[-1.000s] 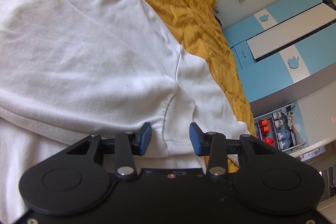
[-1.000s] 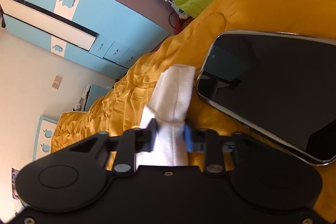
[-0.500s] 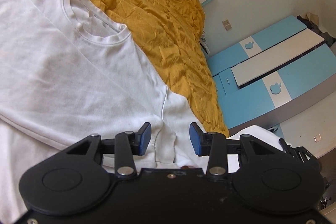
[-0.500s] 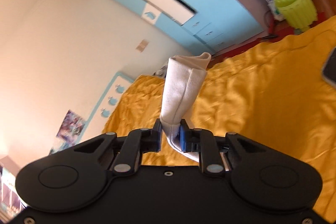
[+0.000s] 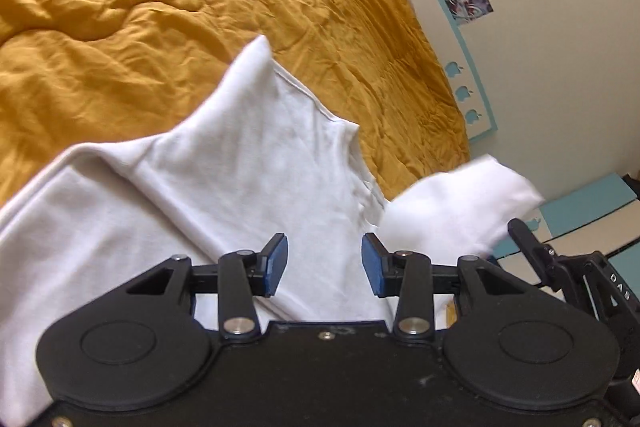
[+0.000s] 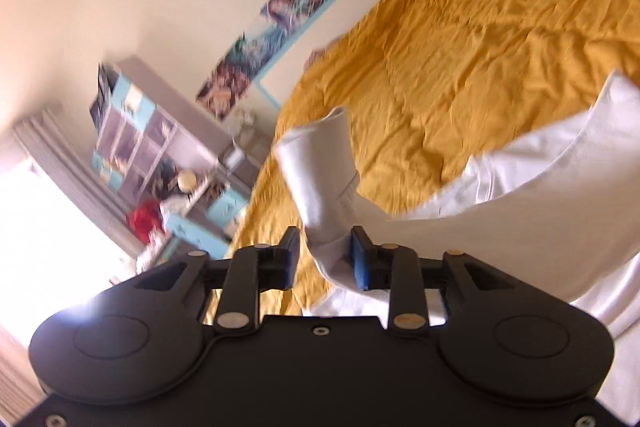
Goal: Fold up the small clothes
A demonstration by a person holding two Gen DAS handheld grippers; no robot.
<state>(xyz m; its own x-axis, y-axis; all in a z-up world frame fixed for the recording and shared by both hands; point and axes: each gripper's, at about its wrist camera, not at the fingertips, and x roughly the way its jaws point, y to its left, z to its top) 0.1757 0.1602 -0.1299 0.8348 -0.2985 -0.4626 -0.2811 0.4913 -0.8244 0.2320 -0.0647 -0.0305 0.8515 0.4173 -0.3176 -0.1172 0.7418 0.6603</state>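
Observation:
A white T-shirt (image 5: 240,179) lies on the mustard-yellow bedspread (image 5: 160,7), its body bunched and partly lifted. My left gripper (image 5: 324,263) is open just above the shirt, holding nothing. My right gripper (image 6: 324,259) has its jaws wider than before, with the white sleeve (image 6: 320,167) standing up between them; the cloth touches the right finger only. The sleeve also shows at the right of the left wrist view (image 5: 460,211), beside the right gripper's black body (image 5: 568,267). The shirt body spreads to the right in the right wrist view (image 6: 520,211).
The bedspread (image 6: 480,47) fills most of the bed. A cream wall with posters (image 6: 256,43) and a blue-edged panel (image 5: 460,67) lies beyond. A shelf unit (image 6: 152,139) and a bright window (image 6: 48,227) are at the left of the right wrist view.
My right gripper has swung the sleeve over toward the shirt body and its jaws have parted. My left gripper has tilted toward the bed head, staying open. The phone has left view.

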